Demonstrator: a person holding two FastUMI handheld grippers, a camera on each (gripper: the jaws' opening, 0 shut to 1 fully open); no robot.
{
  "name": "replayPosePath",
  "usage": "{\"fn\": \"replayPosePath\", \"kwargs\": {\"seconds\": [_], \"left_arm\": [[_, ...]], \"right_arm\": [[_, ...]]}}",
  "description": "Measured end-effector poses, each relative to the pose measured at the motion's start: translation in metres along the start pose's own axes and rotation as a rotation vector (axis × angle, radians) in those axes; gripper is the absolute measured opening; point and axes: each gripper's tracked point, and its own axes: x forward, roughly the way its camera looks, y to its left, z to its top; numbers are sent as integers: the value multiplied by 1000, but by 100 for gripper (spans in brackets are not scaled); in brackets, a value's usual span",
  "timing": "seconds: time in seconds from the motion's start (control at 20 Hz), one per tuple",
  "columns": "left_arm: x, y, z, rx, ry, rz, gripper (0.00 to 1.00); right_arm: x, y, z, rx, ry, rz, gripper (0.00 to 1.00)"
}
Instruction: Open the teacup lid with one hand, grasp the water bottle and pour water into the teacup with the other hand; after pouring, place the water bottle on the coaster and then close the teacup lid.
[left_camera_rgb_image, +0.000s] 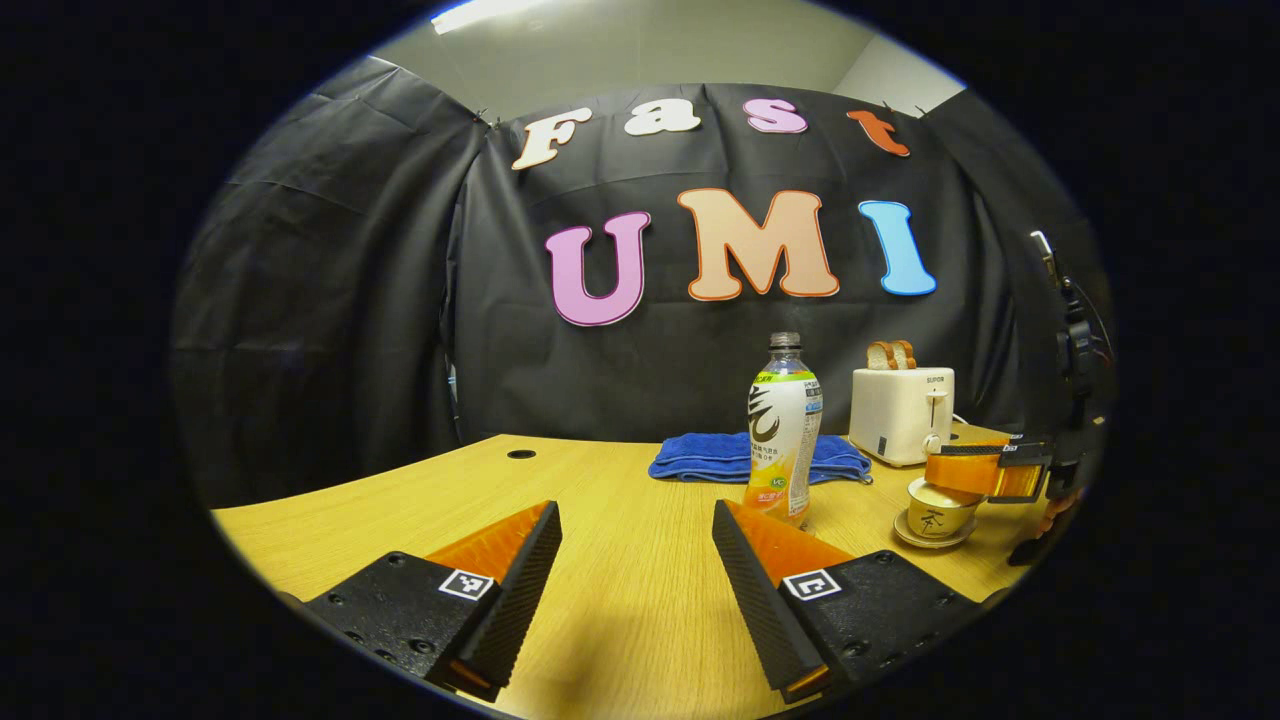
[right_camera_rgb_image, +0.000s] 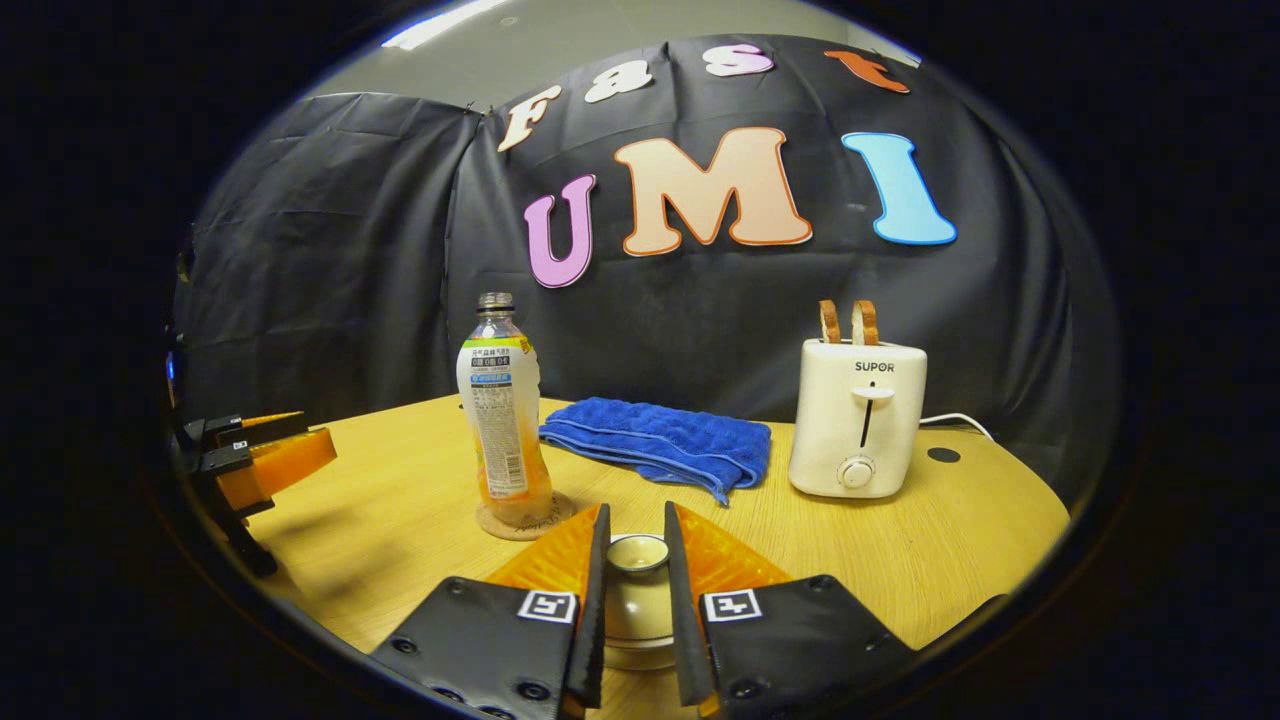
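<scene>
A clear water bottle (left_camera_rgb_image: 783, 430) with an orange drink and a printed label stands upright on a round cork coaster (right_camera_rgb_image: 525, 522). My left gripper (left_camera_rgb_image: 635, 505) is open over bare table, short of the bottle. Right of the bottle a cream teacup (left_camera_rgb_image: 937, 518) sits on its saucer with its lid on. In the right gripper view the lid's knob (right_camera_rgb_image: 638, 553) sits between the fingers of my right gripper (right_camera_rgb_image: 636, 508), which press on it from both sides. The bottle (right_camera_rgb_image: 500, 415) stands to the knob's left there, and the left gripper (right_camera_rgb_image: 265, 455) hovers at the far left.
A folded blue towel (right_camera_rgb_image: 660, 440) lies behind the bottle. To its right stands a white toaster (right_camera_rgb_image: 858, 420) holding two bread slices, its cord trailing off right. The wooden table (left_camera_rgb_image: 400, 500) has a cable hole (left_camera_rgb_image: 521, 454) at the back left.
</scene>
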Motion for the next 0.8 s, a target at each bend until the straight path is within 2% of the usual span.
{"fn": "replayPosePath", "kwargs": {"seconds": [0.1, 0.15, 0.3, 0.35, 0.4, 0.45, 0.5, 0.8], "left_arm": [[0, 0, 0, 0, 0, 0, 89], [0, 0, 0, 0, 0, 0, 89], [1, 0, 0, 1, -1, 0, 89], [1, 0, 0, 0, -1, 0, 89], [0, 0, 0, 0, -1, 0, 89], [0, 0, -1, 0, -1, 0, 89], [1, 0, -1, 0, -1, 0, 89], [0, 0, 0, 0, -1, 0, 89]], "right_arm": [[-1, -1, 0, 6, 4, -9, 39], [1, -2, 0, 6, 5, -9, 38], [-4, -2, 1, -1, -1, -19, 87], [-7, -3, 3, -4, -11, -29, 87], [-10, -4, 4, -3, -22, -37, 97], [-12, -5, 6, 0, -33, -45, 94], [-16, -6, 6, 5, -44, -49, 97], [-46, -8, 11, 5, -108, -68, 97]]}}
